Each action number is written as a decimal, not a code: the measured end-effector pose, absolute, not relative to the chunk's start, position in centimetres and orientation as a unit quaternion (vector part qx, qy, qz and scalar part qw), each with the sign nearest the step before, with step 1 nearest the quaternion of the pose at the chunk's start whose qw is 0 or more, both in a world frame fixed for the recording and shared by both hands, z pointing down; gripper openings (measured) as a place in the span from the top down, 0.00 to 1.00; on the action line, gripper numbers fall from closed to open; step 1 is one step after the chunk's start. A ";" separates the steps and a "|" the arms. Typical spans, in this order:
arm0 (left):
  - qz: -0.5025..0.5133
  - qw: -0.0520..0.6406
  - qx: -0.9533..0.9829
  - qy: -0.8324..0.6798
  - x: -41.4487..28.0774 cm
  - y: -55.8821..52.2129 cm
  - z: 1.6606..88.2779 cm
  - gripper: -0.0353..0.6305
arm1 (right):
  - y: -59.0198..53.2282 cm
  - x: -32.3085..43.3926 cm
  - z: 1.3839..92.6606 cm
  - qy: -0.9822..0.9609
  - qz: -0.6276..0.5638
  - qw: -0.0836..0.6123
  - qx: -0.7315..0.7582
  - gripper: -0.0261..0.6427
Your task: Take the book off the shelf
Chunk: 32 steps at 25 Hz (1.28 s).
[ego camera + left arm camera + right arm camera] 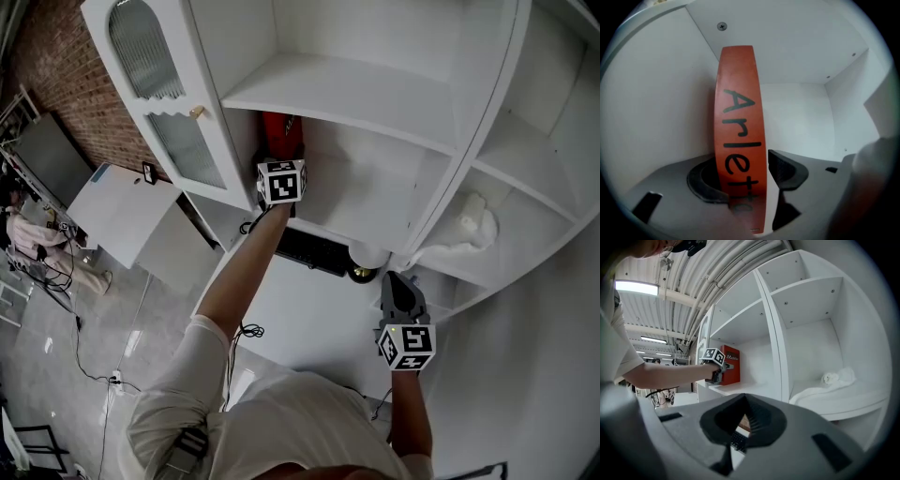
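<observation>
A red book [279,131] stands upright at the left end of a white shelf [375,202], close to the cabinet's side wall. In the left gripper view its orange-red spine [739,131] with black letters rises between the two jaws. My left gripper [740,176] is open around the spine, and a thin gap shows at the right pad [787,171]. In the head view the marker cube hides this gripper's [279,157] tips. My right gripper [398,284] hangs lower right over the desk, shut and holding nothing. The right gripper view shows the book [731,364] far left, beyond the right gripper [744,420].
A black keyboard [309,251] and a white round object [367,253] lie on the desk [300,319] under the shelf. A crumpled white cloth [469,225] sits in the right-hand compartment. A glass-paned cabinet door [164,94] stands open at the left.
</observation>
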<state>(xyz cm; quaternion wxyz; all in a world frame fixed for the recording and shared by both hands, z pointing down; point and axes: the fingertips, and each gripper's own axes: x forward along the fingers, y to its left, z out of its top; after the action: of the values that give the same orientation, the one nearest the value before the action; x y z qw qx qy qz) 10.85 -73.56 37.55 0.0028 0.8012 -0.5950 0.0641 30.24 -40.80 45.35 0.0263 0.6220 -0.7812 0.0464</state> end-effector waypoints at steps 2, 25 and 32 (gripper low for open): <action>0.071 -0.002 0.799 -0.597 11.0 -74.1 37.5 0.59 | -40.7 30.7 45.6 -0.779 0.050 0.025 0.625 0.96; 0.047 0.000 0.826 -0.562 10.3 -69.7 36.7 0.72 | -40.8 29.9 45.8 -0.781 0.049 0.038 0.621 0.96; 0.034 -0.001 0.843 -0.537 9.6 -65.8 36.5 0.73 | -40.4 28.2 45.6 -0.787 0.047 0.036 0.615 0.96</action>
<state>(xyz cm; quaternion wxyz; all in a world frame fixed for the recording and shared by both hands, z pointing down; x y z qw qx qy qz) 9.56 -65.79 36.53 -0.0007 0.8428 -0.5372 0.0336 28.20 -40.38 45.59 0.0364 0.6146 -0.7866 0.0475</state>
